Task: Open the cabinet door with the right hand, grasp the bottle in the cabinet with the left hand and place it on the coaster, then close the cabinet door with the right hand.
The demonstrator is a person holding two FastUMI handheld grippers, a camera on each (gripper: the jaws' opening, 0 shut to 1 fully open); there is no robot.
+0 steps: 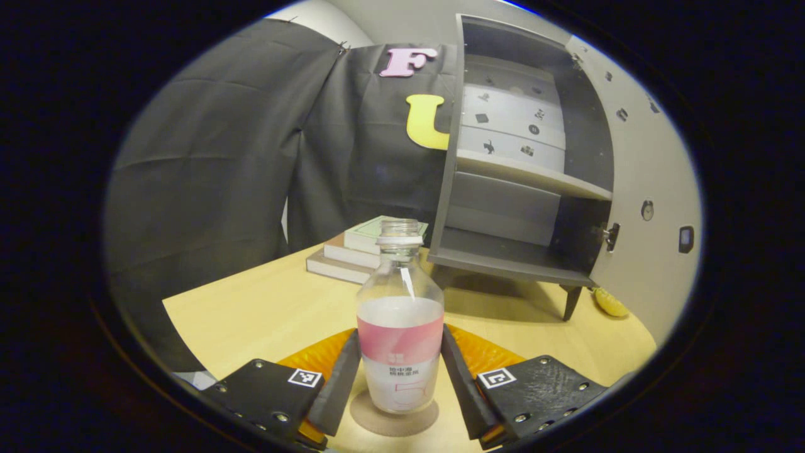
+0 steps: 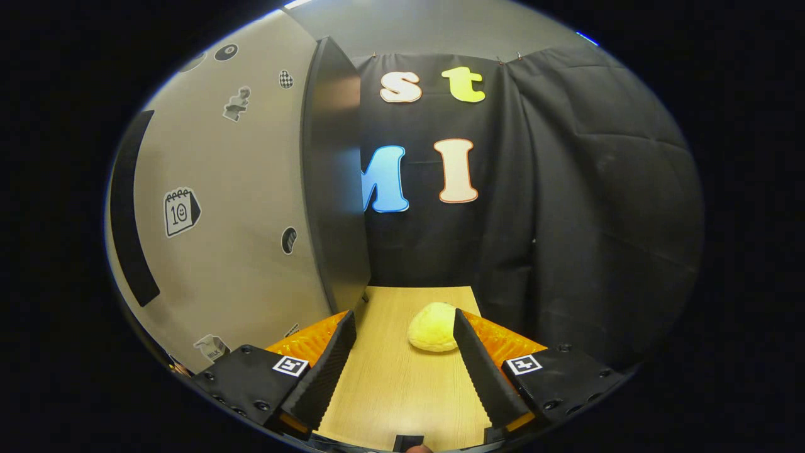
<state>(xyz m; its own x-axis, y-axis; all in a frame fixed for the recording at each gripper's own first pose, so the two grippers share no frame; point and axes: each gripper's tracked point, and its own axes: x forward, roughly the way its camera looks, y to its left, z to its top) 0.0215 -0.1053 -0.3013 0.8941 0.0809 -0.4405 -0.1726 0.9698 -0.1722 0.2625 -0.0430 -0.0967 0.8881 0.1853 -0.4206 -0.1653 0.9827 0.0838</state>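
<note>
A clear bottle (image 1: 400, 327) with a pink label and no cap stands upright on a round brown coaster (image 1: 394, 418) on the wooden table. My left gripper (image 1: 400, 352) is shut on the bottle, one finger against each side of the label. Behind it the grey cabinet (image 1: 516, 258) stands open with bare shelves, its door (image 1: 635, 189) swung out to the right. In the right gripper view my right gripper (image 2: 402, 358) is open and holds nothing, low over the table next to the door's pale stickered face (image 2: 220, 220).
A stack of books (image 1: 352, 251) lies on the table behind the bottle, left of the cabinet. A yellow lemon-like object (image 2: 433, 327) rests on the table just ahead of the right gripper's fingers, also by the cabinet's leg (image 1: 610, 302). A dark panel edge (image 2: 333, 189) rises beside the door.
</note>
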